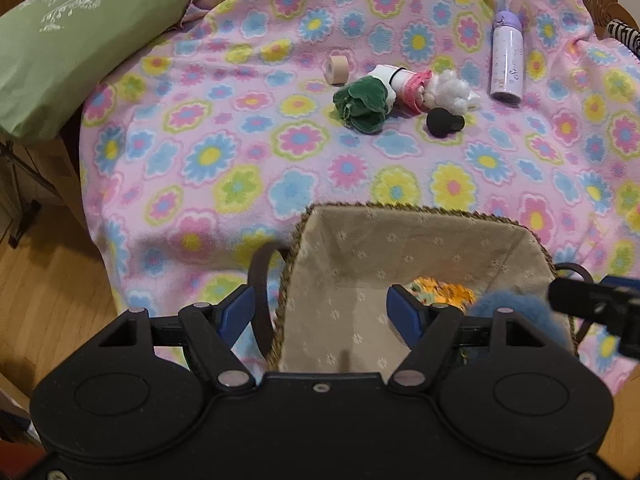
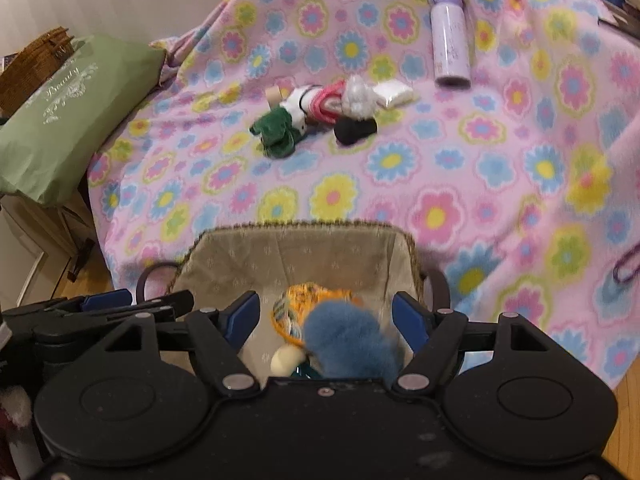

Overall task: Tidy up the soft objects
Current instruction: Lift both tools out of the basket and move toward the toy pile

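Two hand-held grippers hang over a fabric-lined wicker basket [image 1: 420, 248] that sits on the near edge of a pink flower-print fleece blanket [image 1: 248, 152]. On the left gripper [image 1: 320, 312] the blue pads stand apart, one outside the basket's left wall by the dark handle [image 1: 258, 280], the other inside over the lining, with nothing pinched between them. On the right gripper [image 2: 326, 316] the pads are also spread, and a fluffy blue plush [image 2: 348, 344] sits below and between them without either pad pressing on it; it looks blurred. Under the plush, in the bottom of the basket, lie an orange patterned soft item [image 2: 308, 300] and a cream rounded piece [image 2: 286, 360]; what that piece belongs to I cannot tell.

Farther back on the blanket, well apart from the basket, a small cluster remains: a green plush [image 1: 362, 106] touching a white-and-pink doll [image 1: 408, 80] with a fluffy white head [image 1: 452, 88], and a black rounded object [image 1: 444, 122] just beside them. A beige tape roll [image 1: 338, 70] stands left of the cluster, and a lilac bottle [image 1: 507, 60] lies to the right. From the right wrist a small white packet [image 2: 394, 94] shows beside the doll's head. A green pillow [image 1: 76, 40] printed "Beauty" rests at the blanket's left edge
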`<state>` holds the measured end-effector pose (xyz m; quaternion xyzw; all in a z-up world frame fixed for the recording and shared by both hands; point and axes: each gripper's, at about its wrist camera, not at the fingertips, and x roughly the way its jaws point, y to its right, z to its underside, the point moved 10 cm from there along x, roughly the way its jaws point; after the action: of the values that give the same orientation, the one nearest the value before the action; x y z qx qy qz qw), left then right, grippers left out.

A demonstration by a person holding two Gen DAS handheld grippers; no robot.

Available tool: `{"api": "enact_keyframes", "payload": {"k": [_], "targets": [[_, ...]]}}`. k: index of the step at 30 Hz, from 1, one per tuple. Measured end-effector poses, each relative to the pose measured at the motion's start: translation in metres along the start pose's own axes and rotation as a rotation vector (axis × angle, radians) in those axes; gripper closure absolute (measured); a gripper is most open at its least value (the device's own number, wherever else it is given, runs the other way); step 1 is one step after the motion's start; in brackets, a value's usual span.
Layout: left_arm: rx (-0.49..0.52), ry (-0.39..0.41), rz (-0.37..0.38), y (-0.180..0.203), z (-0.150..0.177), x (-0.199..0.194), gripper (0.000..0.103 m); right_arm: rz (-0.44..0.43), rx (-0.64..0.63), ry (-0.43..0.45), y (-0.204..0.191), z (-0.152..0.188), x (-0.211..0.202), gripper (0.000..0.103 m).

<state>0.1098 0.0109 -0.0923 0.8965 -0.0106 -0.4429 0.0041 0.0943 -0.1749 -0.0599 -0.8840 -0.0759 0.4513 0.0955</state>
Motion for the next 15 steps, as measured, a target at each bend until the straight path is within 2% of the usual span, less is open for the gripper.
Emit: {"api": "enact_keyframes", "payload": {"k": [9,15], "targets": [[0.108,0.048,-0.018,0.004,-0.053,0.016,0.030,0.042,0.014,0.066,0.029,-0.051,0.015,0.027],[0.153,0.080,-0.014,0.012,-0.087,0.038,0.029,0.051,0.031,0.069,0.044,-0.074,0.036,0.027]]}}
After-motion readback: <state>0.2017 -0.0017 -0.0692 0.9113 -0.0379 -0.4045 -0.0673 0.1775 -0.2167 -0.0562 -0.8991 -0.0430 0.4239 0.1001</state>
